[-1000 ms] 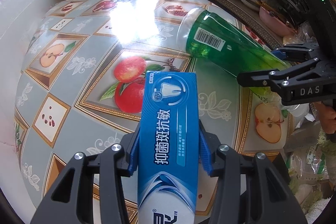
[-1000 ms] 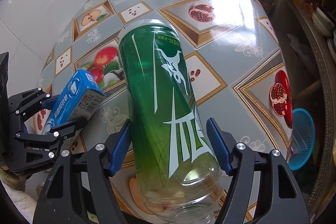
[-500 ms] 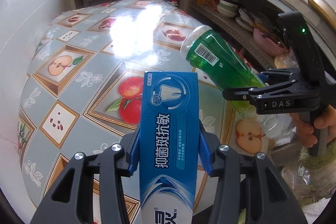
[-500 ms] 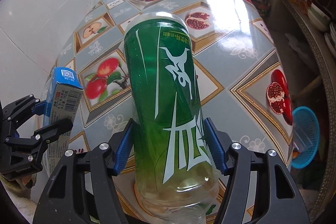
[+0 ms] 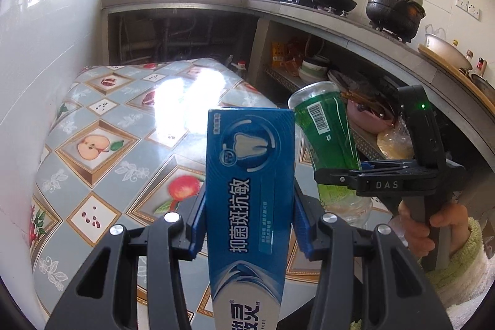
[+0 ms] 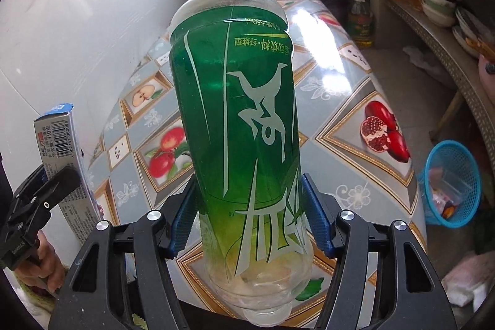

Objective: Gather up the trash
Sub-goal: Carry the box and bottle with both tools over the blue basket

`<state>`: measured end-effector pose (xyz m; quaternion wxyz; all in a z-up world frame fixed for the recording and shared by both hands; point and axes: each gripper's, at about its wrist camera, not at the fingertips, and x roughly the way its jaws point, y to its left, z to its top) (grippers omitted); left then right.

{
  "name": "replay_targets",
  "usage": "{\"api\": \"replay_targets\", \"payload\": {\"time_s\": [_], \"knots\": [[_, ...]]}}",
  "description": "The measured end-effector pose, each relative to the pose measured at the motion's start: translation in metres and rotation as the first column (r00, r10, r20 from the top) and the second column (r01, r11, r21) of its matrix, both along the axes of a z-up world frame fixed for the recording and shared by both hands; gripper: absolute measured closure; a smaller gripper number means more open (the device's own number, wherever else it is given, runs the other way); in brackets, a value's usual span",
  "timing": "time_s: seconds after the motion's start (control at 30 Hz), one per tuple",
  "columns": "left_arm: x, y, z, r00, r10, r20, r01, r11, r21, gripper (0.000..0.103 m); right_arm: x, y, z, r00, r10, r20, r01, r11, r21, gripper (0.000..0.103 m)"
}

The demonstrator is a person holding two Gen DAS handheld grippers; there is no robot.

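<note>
Toothpaste box [image 5: 250,194], blue with a tooth logo, sits clamped between the blue pads of the left gripper [image 5: 247,225], standing nearly upright and well clear of the table [image 5: 92,181] — my read is that it is held high so it can be carried off rather than set back down. Over on the other side, the right gripper [image 6: 247,215] is squeezed onto a green drink bottle [image 6: 241,119], gripping it low on the body near the cap end, so the bottle points base-up. That looks empty apart from a little clear residue at the bottom, which fits its being trash. From the right wrist view the box [image 6: 66,163] shows at the left edge, bar code outward; from the left wrist view the bottle [image 5: 328,144] leans just beside the box, the two close but apart.

Beyond both, the fruit-patterned tablecloth stretches away toward its far edge with nothing lying on the visible part. Past the table's right edge, down on the floor, a blue mesh wastebasket [image 6: 448,184] holds some wrappers already — the likely destination, and both loads need to swing that way. Farther back runs a kitchen counter [image 5: 309,11] with pots.
</note>
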<state>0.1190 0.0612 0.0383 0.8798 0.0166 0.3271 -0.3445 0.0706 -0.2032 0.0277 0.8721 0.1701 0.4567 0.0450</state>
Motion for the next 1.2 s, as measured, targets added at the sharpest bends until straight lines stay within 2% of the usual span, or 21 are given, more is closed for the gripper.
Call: {"api": "replay_targets", "payload": {"time_s": [0.27,0.4,0.53,0.7,0.87,0.93,1.03,1.13,1.2], "knots": [[0.000,-0.021,0.024,0.997,-0.049,0.052,0.050,0.998,-0.026,0.058,-0.026,-0.027,0.025,0.992,-0.086,0.087,0.082,0.996,0.042,0.043],[-0.002,-0.045,0.039,0.992,-0.097,0.075,0.100,0.994,-0.037,0.058,-0.039,-0.043,0.036,0.984,-0.132,0.123,0.127,0.991,0.047,0.044],[0.000,-0.077,0.050,0.983,-0.171,0.063,0.175,0.982,-0.072,0.058,-0.061,-0.068,0.046,0.967,-0.201,0.159,0.198,0.980,0.034,0.044],[-0.005,-0.132,0.065,0.957,-0.276,0.084,0.284,0.955,-0.091,0.058,-0.097,-0.110,0.058,0.928,-0.319,0.190,0.320,0.947,0.029,0.044],[-0.004,-0.191,0.078,0.925,-0.374,0.072,0.380,0.914,-0.144,0.058,-0.144,-0.154,0.067,0.860,-0.461,0.219,0.480,0.876,-0.041,0.044],[-0.002,-0.222,0.079,0.907,-0.417,0.055,0.421,0.893,-0.159,0.058,-0.161,-0.170,0.064,0.830,-0.514,0.215,0.539,0.839,-0.071,0.044],[0.000,-0.275,0.071,0.875,-0.484,0.001,0.477,0.863,-0.169,0.058,-0.178,-0.199,0.043,0.792,-0.590,0.157,0.606,0.792,-0.080,0.044],[0.001,-0.331,0.051,0.842,-0.535,-0.066,0.522,0.840,-0.148,0.058,-0.184,-0.221,0.010,0.773,-0.630,0.077,0.634,0.770,-0.064,0.044],[0.005,-0.368,0.029,0.825,-0.549,-0.133,0.536,0.835,-0.124,0.058,-0.181,-0.234,-0.015,0.768,-0.640,0.018,0.640,0.767,-0.038,0.044]]}}
